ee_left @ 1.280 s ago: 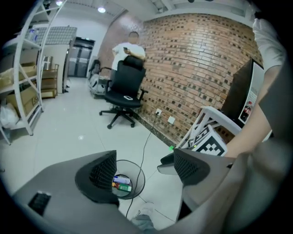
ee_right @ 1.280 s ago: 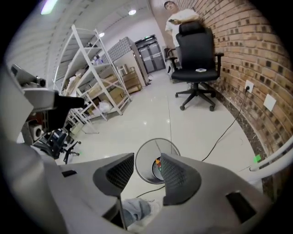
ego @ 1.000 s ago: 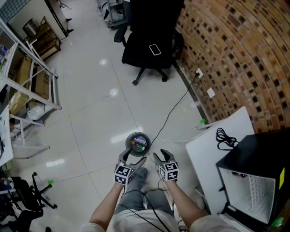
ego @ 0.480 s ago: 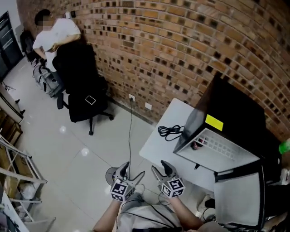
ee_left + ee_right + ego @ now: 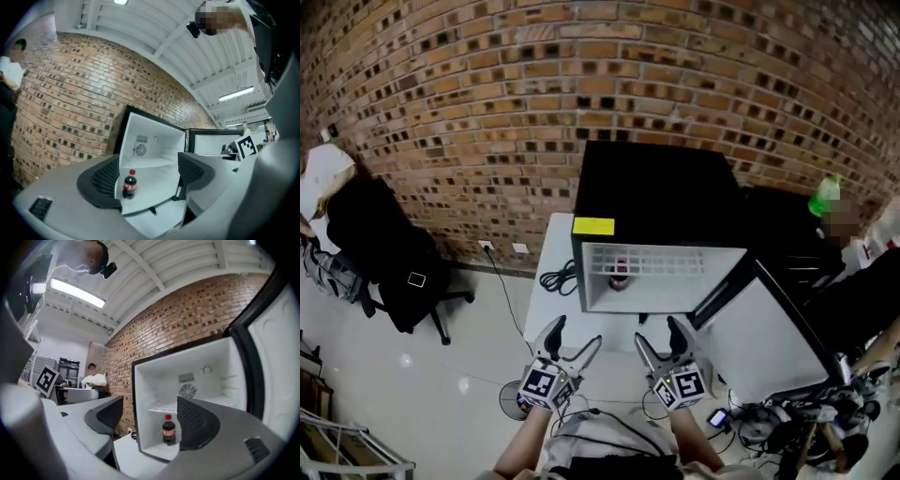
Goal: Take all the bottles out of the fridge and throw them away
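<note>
Your left tool (image 5: 575, 336) is open, jaws wide apart with nothing gripped. Your right tool (image 5: 659, 333) has just been opening and is also empty. Both point at the open fridge (image 5: 654, 192) on the white worktop (image 5: 551, 309). 1 dark, red-capped bottle (image 5: 168, 430) stands upright on the fridge floor, well apart from both tools.

light: bright, even; ceiling tube (image 5: 77, 292) glares | lens: fisheye bend; dark corners | focus: foreground soft

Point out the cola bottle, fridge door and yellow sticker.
cola bottle (image 5: 130, 186): left gripper view, its label.
fridge door (image 5: 761, 333): head view, white inner face.
yellow sticker (image 5: 593, 226): head view, its middle.
</note>
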`<action>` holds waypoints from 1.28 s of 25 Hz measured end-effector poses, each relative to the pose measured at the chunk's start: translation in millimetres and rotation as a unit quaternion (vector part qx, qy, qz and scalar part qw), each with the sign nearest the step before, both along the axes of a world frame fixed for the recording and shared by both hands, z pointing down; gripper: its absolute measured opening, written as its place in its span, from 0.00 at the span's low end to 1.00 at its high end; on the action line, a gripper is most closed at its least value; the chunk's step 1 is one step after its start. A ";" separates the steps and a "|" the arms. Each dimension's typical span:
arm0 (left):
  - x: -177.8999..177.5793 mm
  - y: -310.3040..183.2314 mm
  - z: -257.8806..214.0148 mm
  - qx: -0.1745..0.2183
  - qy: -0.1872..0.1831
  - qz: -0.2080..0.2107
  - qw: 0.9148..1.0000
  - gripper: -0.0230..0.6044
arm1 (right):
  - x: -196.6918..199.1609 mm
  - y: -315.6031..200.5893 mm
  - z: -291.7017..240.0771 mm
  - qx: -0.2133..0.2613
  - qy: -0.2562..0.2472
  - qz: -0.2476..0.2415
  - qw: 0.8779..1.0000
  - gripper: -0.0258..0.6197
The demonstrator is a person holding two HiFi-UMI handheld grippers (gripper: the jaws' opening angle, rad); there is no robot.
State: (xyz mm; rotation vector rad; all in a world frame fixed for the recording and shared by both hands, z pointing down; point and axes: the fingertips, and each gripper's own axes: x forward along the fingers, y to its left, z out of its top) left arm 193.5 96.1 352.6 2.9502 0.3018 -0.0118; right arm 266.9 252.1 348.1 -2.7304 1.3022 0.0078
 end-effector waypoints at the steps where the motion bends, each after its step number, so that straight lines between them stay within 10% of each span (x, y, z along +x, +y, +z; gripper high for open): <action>1: 7.7 12.2 -5.2 0.003 0.008 0.010 1.000 0.66 | 2.9 18.2 -8.2 0.001 0.008 0.015 1.000 0.64; 12: 36.6 89.5 -17.9 0.000 0.010 0.072 0.997 0.66 | 12.3 121.4 7.9 -0.013 0.003 0.095 0.995 0.64; 32: 7.9 35.5 -25.4 -0.002 -0.018 -0.022 1.000 0.66 | 78.3 -17.1 120.9 -0.099 -0.116 -0.048 0.987 0.63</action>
